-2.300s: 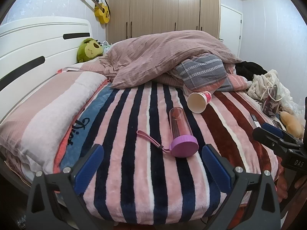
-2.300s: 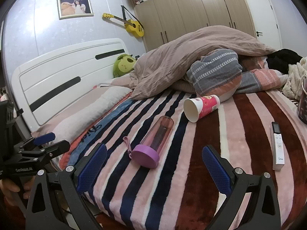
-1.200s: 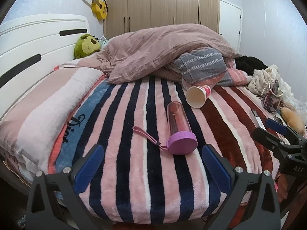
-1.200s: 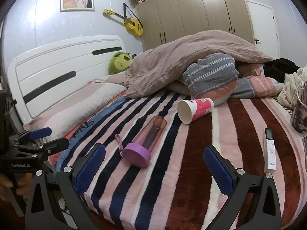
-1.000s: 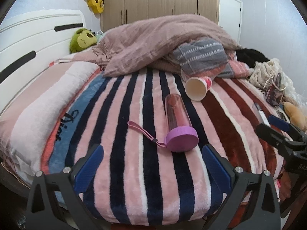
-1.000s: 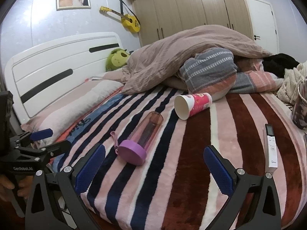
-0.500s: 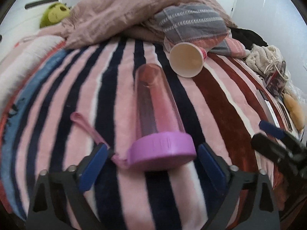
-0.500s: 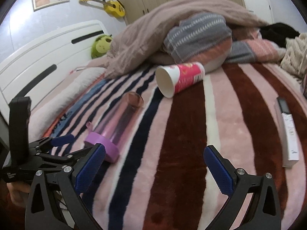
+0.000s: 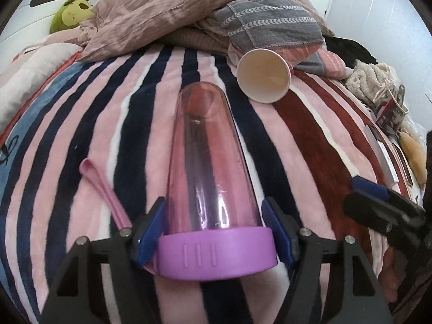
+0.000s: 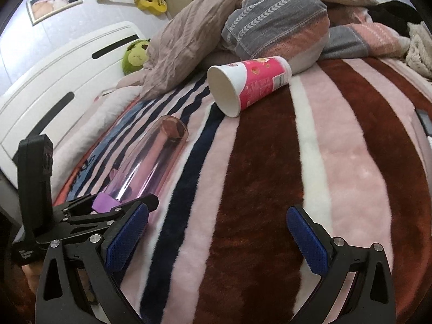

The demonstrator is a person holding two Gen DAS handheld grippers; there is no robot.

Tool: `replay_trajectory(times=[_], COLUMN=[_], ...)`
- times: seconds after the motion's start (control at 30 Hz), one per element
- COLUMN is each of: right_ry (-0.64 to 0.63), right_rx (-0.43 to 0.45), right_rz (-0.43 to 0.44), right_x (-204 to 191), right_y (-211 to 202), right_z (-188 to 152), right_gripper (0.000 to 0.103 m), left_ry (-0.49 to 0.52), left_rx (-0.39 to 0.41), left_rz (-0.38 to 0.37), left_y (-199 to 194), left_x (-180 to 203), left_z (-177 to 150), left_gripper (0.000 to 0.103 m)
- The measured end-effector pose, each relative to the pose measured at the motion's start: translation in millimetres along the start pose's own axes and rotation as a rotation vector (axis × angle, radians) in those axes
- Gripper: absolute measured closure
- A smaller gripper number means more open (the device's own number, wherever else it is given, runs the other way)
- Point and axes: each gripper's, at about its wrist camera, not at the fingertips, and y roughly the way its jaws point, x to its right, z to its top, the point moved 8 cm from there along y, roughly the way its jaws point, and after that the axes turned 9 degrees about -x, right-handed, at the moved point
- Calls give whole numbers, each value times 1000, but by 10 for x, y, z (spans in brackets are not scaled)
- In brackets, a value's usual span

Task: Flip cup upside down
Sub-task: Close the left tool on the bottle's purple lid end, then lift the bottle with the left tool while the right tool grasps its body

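A clear pink bottle-cup (image 9: 210,162) with a purple lid (image 9: 216,253) lies on its side on the striped blanket, lid end toward me. My left gripper (image 9: 216,226) has its blue pads against both sides of the bottle just behind the lid. The bottle also shows in the right wrist view (image 10: 151,159), with the left gripper (image 10: 113,205) at its lid end. A pink and white paper cup (image 10: 248,86) lies on its side farther back, mouth toward me; it shows in the left wrist view too (image 9: 263,74). My right gripper (image 10: 216,237) is open and empty above the blanket.
A heap of quilt (image 9: 167,13) and a grey striped pillow (image 9: 270,24) sit behind the cups. A pink strap (image 9: 102,186) trails left of the bottle. A white remote (image 9: 380,159) and a bag (image 9: 391,113) lie at the right. A white headboard (image 10: 67,75) stands at the left.
My left gripper moved forward and down to the bottle and closed from wide open onto it behind the lid. My right gripper also came lower and closer to the blanket, still open.
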Motion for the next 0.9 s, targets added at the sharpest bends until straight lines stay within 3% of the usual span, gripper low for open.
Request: replay_trajectory(times=[0.27, 0.47, 0.63, 0.8, 0.87, 0.9], right_ry=[15, 47, 65, 38, 48, 42], right_rx=[-38, -118, -233, -280, -284, -283], right_rz=[174, 342, 337, 290, 267, 272], right_x=[-400, -818, -963, -1084, -1088, -1121], right_y=[27, 292, 701, 945, 980, 986], right_z=[-18, -15, -4, 31, 53, 72], right_gripper=[0, 0, 7, 13, 21, 32], left_ry=[-24, -38, -36, -36, -38, -40], left_rx=[-26, -27, -29, -26, -23, -21], left_rz=[-57, -107, -134, -166, -176, -178], left_y=[-335, -437, -455, -443, -439, -437], left_x=[-182, -258, -293, -315, -319, -324], left_z=[-559, -775, -851, -835, -842, -843], left_gripper=[35, 35, 35, 35, 35, 35])
